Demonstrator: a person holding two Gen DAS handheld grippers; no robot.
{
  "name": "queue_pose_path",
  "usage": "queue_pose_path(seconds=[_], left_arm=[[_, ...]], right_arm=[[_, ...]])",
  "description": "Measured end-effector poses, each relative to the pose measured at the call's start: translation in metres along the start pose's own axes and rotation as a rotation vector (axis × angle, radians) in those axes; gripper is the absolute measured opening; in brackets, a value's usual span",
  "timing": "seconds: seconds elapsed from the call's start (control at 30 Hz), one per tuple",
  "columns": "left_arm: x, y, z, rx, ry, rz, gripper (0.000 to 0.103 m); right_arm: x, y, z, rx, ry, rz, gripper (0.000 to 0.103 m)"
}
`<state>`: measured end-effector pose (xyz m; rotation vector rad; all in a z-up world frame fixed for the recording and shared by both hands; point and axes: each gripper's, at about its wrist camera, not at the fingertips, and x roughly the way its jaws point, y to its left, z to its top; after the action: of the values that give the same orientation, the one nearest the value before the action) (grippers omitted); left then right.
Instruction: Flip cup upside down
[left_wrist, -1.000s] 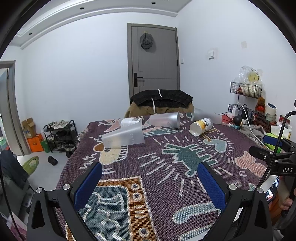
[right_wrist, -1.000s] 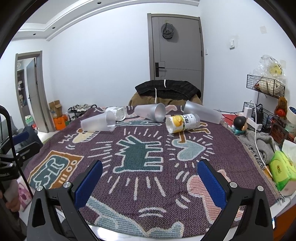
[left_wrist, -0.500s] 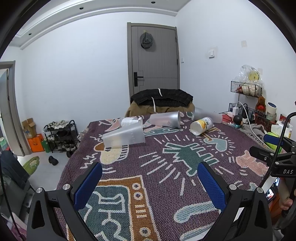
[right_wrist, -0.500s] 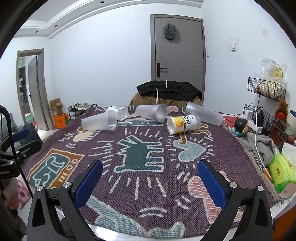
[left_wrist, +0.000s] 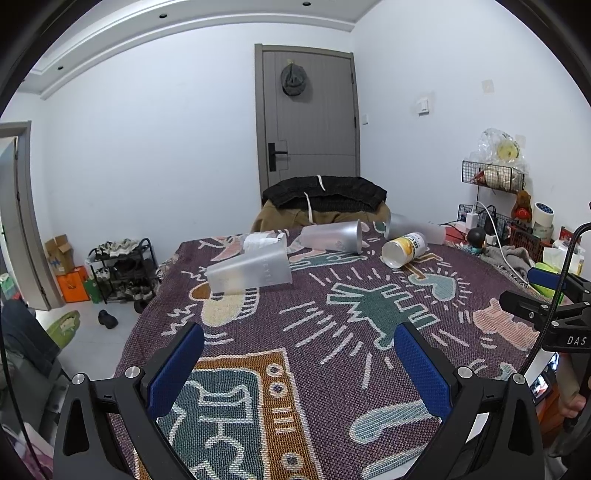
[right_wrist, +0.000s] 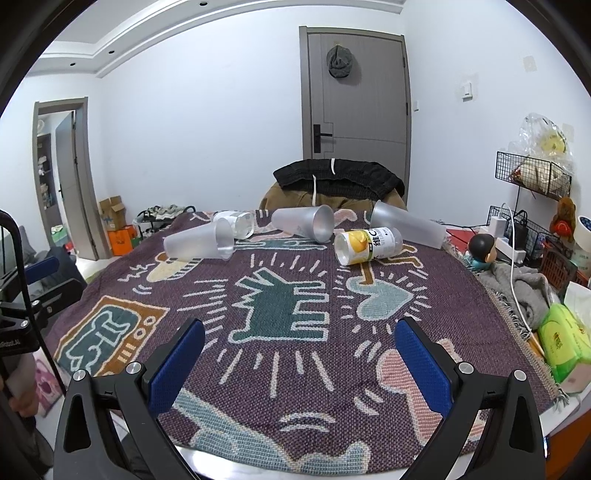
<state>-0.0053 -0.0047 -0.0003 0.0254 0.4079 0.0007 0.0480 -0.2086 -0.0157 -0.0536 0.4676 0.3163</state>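
Observation:
Several cups lie on their sides at the far end of a patterned purple blanket. A frosted cup lies at the left, a small clear white-labelled cup behind it, a frosted cup in the middle, a yellow-and-white cup to the right, and a long frosted cup behind that. My left gripper is open and empty over the near left of the blanket. My right gripper is open and empty over the near edge.
A chair draped with black and brown clothes stands behind the table before a grey door. Clutter lines the right edge: a grey cloth, green wipes pack, cables, wire baskets. A shoe rack stands on the floor at left.
Both views have shifted only slightly; the right gripper has drifted a little. The cups have not moved and both grippers stay open.

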Motion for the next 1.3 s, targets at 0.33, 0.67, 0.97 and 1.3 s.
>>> queue_pose_path(seconds=[0.33,0.67,0.97,1.3], left_arm=[[0.0,0.002,0.0,0.0,0.001,0.003,0.103],[0.004,0.005,-0.001,-0.002,0.005,0.016,0.103],[0.013,0.025,-0.001,-0.05,0.016,0.044,0.103],[0.024,0.057,-0.004,-0.1,0.01,0.107,0.103]], right_arm=[[0.0,0.003,-0.002,-0.012,-0.005,0.0,0.103],[0.006,0.002,0.007,-0.012,-0.005,0.007,0.103],[0.031,0.012,0.025,-0.044,0.006,0.024,0.103],[0.066,0.037,0.049,-0.064,0.017,0.071,0.103]])
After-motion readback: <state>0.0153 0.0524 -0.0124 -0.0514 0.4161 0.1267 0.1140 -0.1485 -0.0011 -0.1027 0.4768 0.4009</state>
